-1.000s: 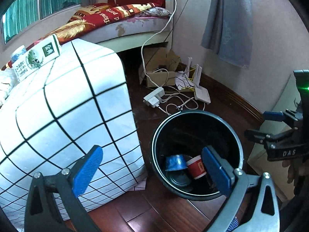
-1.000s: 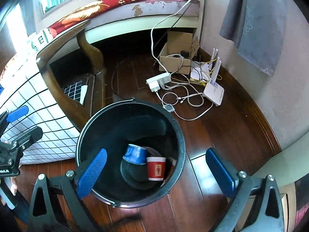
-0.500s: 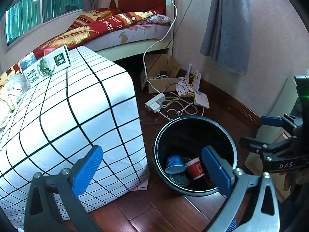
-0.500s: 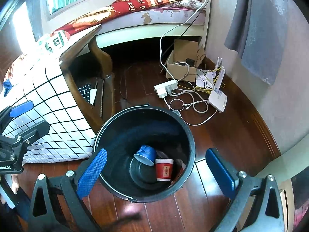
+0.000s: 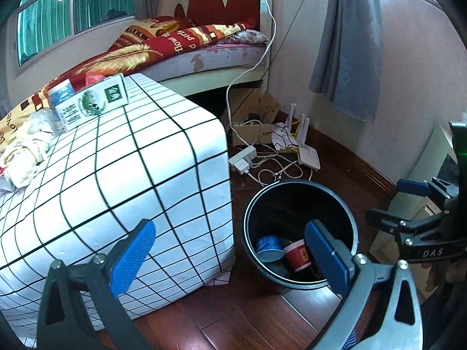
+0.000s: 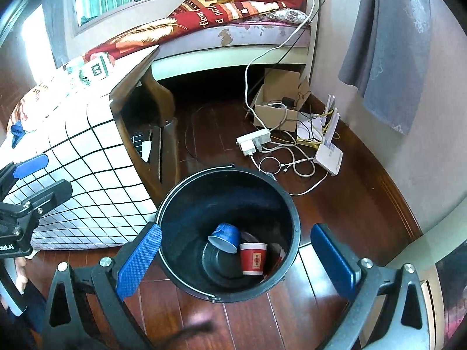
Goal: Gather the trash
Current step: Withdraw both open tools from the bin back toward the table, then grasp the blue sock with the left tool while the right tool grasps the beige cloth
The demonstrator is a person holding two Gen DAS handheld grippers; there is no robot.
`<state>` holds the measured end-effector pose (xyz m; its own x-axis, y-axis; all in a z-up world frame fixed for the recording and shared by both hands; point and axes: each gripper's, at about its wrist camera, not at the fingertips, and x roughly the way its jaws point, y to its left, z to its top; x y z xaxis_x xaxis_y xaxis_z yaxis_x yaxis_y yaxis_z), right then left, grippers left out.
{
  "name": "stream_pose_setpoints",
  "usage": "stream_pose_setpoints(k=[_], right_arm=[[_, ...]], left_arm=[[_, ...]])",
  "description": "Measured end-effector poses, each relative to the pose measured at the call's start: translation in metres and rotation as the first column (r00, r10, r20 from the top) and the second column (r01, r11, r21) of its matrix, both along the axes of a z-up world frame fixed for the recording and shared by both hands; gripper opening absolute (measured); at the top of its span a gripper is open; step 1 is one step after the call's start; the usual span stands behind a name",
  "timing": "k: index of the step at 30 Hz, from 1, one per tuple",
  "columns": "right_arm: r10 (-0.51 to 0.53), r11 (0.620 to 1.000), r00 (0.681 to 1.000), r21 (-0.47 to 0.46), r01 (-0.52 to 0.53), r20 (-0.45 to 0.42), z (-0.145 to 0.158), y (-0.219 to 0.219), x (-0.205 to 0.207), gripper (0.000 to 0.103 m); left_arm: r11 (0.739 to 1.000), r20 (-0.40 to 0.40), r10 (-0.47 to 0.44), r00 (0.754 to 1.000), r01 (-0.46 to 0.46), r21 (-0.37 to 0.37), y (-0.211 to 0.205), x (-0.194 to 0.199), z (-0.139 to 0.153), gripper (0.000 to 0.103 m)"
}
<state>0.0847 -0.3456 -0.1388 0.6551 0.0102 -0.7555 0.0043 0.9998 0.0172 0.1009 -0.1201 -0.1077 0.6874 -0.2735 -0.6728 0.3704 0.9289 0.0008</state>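
Nearest the lens, the left gripper [image 5: 230, 250] and the right gripper [image 6: 233, 258] each have their blue-padded jaws spread wide apart with nothing between them, a posture suited to a new pick rather than a carry.

Just beyond, the black trash bin [image 6: 293, 250] stands on the dark wooden floor [image 6: 221, 128] beside the table, where both hands can reach it. Inside it lie a blue paper cup [image 6: 224, 236] on its side and a red paper cup [image 6: 253, 258], touching one another at the bottom; these pieces of trash appear already collected.

Further off, the table under a white grid-patterned cloth [image 5: 122, 175] carries what is probably the remaining trash: a green-and-white carton [image 5: 93, 105] at the far edge, with crumpled wrappers [image 5: 26, 151] near it.

Farthest away, a power strip [image 6: 253, 141], a white router [image 6: 329, 154] and a cardboard box [image 6: 277, 108] sit by the wall below the bed [image 5: 204, 55], apparently in use and not part of the trash.
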Motion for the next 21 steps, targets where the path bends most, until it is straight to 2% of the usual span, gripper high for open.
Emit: stream_pose_setpoints(k=[6,11,14,21], right_arm=[[0.029,0.999,0.999,-0.014,-0.029,0.026,0.012,0.016,-0.003,0.103],[0.068,0.997,0.996,-0.035,-0.066,0.056,0.027,0.039,-0.007,0.103],[0.098,0.995,0.992,-0.043,-0.095,0.08,0.038,0.055,-0.007,0.103],[0.183,0.981,0.982,-0.08,-0.178,0.054,0.058,0.107,0.007,0.103]], left_arm=[[0.999,0.013,0.033,0.999,-0.033,-0.015,0.018,-0.007,0.009,0.103],[0.995,0.033,0.097,0.995,-0.096,-0.038,0.045,-0.015,0.023,0.103],[0.987,0.048,0.154,0.987,-0.152,-0.044,0.065,-0.019,0.032,0.103],[0.962,0.081,0.271,0.959,-0.267,-0.056,0.113,-0.025,0.053,0.102]])
